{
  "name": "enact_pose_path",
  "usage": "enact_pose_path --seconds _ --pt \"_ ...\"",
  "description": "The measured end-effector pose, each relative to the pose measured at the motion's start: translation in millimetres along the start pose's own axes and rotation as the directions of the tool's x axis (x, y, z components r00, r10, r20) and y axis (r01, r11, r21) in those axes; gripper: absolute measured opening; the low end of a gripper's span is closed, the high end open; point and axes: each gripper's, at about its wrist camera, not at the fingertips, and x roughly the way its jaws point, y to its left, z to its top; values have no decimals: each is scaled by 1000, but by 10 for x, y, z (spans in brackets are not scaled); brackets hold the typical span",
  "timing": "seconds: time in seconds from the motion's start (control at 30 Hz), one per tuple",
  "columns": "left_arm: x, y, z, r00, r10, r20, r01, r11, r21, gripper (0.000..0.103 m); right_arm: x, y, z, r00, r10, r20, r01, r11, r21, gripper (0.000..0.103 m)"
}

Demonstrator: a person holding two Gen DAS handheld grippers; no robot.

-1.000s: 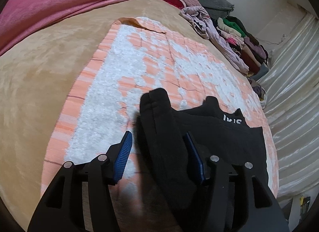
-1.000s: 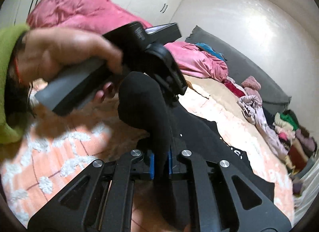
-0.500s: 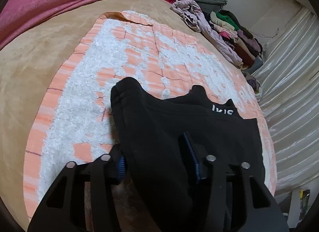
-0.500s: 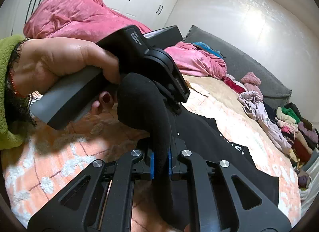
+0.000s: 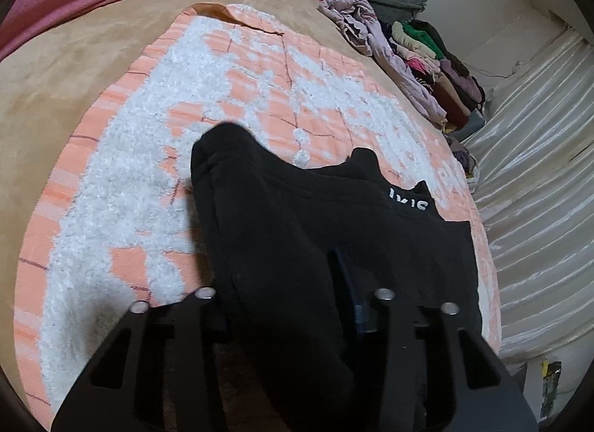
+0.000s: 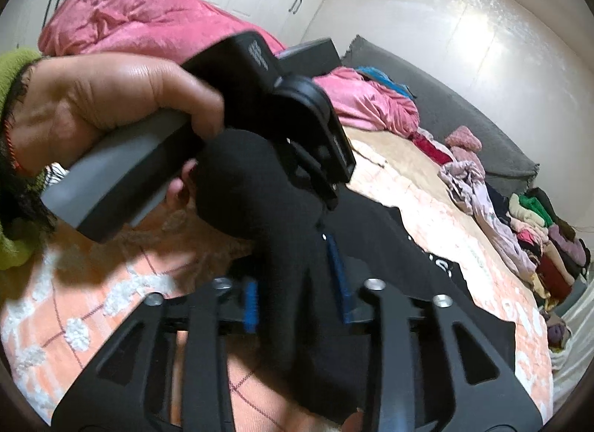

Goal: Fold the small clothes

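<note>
Two tongs work one black garment point(image 5: 334, 231) on a bed, over an orange-and-white blanket point(image 5: 156, 157) that covers the tan bedspread point(image 5: 63, 72). Left tongs point(image 5: 286, 306): jaws closing, a thick fold of the garment raised between them; left pad hidden behind the cloth, so can't tell if the pads press yet. Right tongs point(image 6: 297, 283): jaws opening w/ a rolled fold of the same garment between the blue pads point(image 6: 336, 268); gaps show either side of the cloth, so no grip. In the right wrist view a hand point(image 6: 107, 98) w/ a green sleeve point(image 6: 15, 72) holds the left tongs' grey handle just above that fold. Rest of the garment lies flat toward the blanket's right edge, white lettering point(image 5: 408, 202) showing. Pink duvet point(image 6: 141, 16) bunched at the bed's far left corner; pile of folded clothes point(image 5: 427, 61) along the far right edge, near the wall.
</note>
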Motion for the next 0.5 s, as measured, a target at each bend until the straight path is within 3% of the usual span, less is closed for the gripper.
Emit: enact_pose_path --seconds 0.1,0.13,0.17,0.2,0.5 --pt "-1 -24 0 1000 -13 4 13 1000 3 27 64 7 -15 999 1 -43 -1 1000 0 34" --pt "-7 -43 -1 1000 -11 8 11 1000 13 26 82 10 -23 999 2 -54 -2 1000 1 30" --pt "-14 -58 2 1000 -9 10 8 1000 20 26 93 8 -25 998 6 -63 -6 1000 4 21" --pt "-24 -68 4 1000 -7 13 7 1000 26 25 92 5 -25 998 25 -64 -24 1000 10 6" --pt "-186 -250 -1 998 -22 66 18 997 72 24 -98 -219 -41 999 44 -6 -42 987 156 5"
